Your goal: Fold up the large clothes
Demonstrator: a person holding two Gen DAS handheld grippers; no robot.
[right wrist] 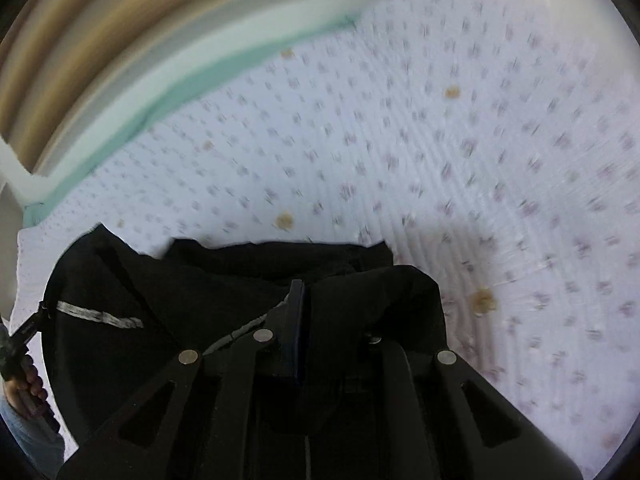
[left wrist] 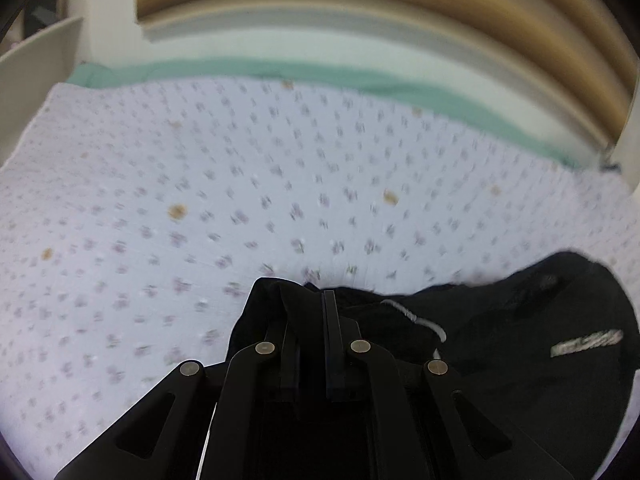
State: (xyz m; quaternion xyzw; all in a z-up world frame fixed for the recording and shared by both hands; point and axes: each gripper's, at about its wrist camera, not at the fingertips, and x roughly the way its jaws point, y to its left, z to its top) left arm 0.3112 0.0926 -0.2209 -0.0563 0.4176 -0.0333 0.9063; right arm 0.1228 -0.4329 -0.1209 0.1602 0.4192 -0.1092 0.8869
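Both grippers are clenched on the big black fabric garment (left wrist: 500, 344) right now. The left gripper (left wrist: 310, 304) has its two fingers (left wrist: 331, 320) pinched nearly together, with a fold of the dark cloth bunched over and around the tips, and the rest of the garment trails off to its right, where a pale grey strip shows. The right gripper (right wrist: 298, 292) is the same story: its fingers (right wrist: 297, 312) are squeezed tight with black cloth draped over both sides of them, and the garment (right wrist: 160, 280) spreads away to its left. At that far left edge a person's hand (right wrist: 24, 384) grips the handle of the other tool. The garment sits over a bed covered in a pale lilac sheet with small flower sprigs (left wrist: 240, 180), with a mint green cloth (left wrist: 280, 70) along the far edge. Everything beyond is smeared with blur.
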